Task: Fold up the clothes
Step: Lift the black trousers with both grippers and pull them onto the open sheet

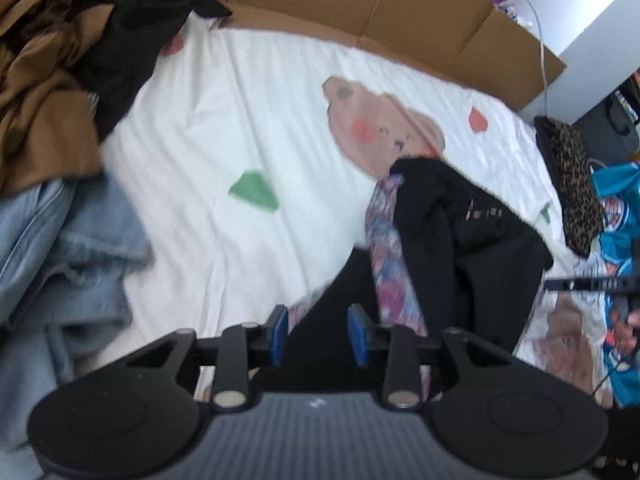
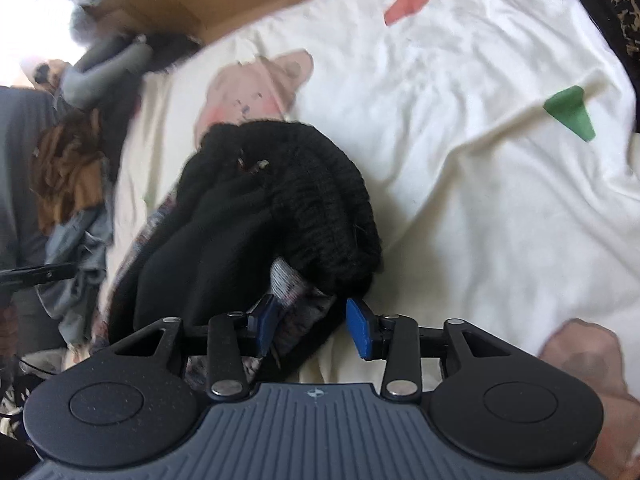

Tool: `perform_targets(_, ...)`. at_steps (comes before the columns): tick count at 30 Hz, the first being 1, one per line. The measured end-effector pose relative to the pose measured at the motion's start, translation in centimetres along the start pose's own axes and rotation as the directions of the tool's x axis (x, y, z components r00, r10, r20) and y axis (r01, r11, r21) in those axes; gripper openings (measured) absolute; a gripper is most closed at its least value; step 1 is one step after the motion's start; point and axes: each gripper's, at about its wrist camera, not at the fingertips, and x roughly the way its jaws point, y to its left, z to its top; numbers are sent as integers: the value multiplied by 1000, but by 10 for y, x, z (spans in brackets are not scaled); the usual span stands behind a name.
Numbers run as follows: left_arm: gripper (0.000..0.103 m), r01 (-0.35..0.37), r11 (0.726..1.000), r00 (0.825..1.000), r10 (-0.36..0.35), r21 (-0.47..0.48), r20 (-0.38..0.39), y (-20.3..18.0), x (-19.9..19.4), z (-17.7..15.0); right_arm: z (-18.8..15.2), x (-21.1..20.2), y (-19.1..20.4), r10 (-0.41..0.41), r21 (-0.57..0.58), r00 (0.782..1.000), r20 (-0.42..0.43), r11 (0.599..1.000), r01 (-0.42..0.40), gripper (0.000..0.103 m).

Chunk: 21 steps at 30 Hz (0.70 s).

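Nearest in the left wrist view, the left gripper (image 1: 318, 334) has its blue pads (image 1: 279, 330) parted by a moderate gap, w/ black cloth lying in the gap; the pads don't look pressed onto it, so it grips nothing that can be seen. That cloth belongs to a black garment (image 1: 452, 248) bunched in a loose heap on the white bedsheet (image 1: 224, 128), w/ a pink-and-blue patterned lining (image 1: 390, 248) showing as a strip. The heap's long axis runs from this gripper away and to the right, its rounded far end lying over the sheet's printed brown bear (image 1: 372, 124). In the right wrist view, the right gripper (image 2: 312, 326) is also partly open, blue pads (image 2: 359, 326) apart, the heap's near end w/ its patterned edge lying between them; no clamping visible. From here the black garment (image 2: 256, 208) stretches away and slightly left, a ribbed knit part (image 2: 340, 200) curving over its right side. Further out on the left: light blue denim (image 1: 68, 248), then brown clothing (image 1: 40, 92) and a dark piece (image 1: 132, 48), all piled. To the far right, a leopard-print item (image 1: 572, 184) and teal fabric (image 1: 616, 216). Beyond the bed's far edge stands flattened cardboard (image 1: 360, 4), w/ a white cable (image 1: 538, 28) hanging over it.
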Motion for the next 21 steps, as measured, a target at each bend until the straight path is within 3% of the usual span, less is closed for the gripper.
perform_targets(2, 40, 2, 1000, 1000, -2, 1, 8, -6, 8, 12, 0, 2, -5, 25, 31, 1000, 19, 999, -26, 56)
perform_targets(11, 43, -4, 998, 999, 1, 68, 37, -38, 46, 69, 3, 19, -23, 83, 124, 994, 75, 988, -91, 56)
perform_targets(13, 55, 13, 994, 999, -18, 106, 45, -47, 56, 81, 3, 24, -26, 100, 137, 992, 81, 984, -111, 56)
perform_targets(16, 55, 37, 987, 999, -41, 154, 21, -61, 80, 94, 3, 28, -31, 123, 167, 988, 96, 976, -138, 56)
perform_targets(21, 52, 83, 983, 996, -88, 163, 24, -67, 126, 96, 6, 26, -28, 125, 139, 987, 99, 981, -138, 46)
